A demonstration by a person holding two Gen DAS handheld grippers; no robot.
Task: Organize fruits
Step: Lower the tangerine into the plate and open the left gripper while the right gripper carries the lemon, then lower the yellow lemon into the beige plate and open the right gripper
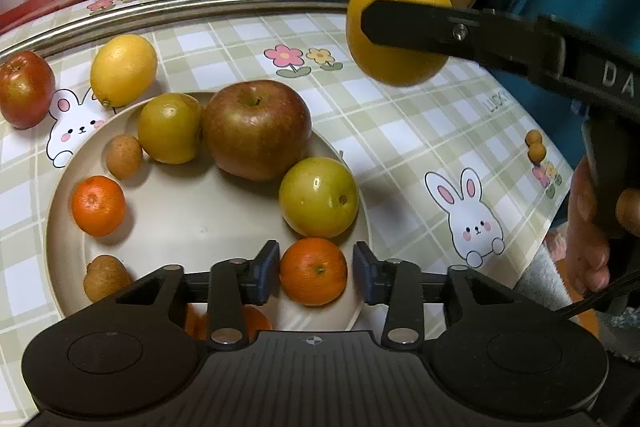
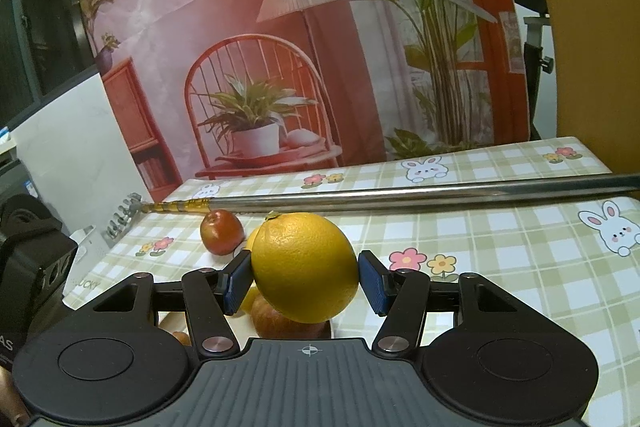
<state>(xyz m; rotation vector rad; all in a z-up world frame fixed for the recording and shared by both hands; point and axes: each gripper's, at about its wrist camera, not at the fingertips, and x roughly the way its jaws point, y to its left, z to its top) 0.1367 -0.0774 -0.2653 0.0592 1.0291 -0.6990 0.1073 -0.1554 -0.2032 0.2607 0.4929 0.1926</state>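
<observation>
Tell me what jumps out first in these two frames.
A big yellow citrus clamped in the right tool, held in the air above the checked tablecloth. Next, the beige plate crowded with fruit around a large apple. At its near rim a small orange sits between the left tool's parted pads, untouched.

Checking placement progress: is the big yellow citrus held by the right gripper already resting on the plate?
No. The yellow citrus hangs clamped in the right gripper, above the tablecloth beside the plate.
</observation>
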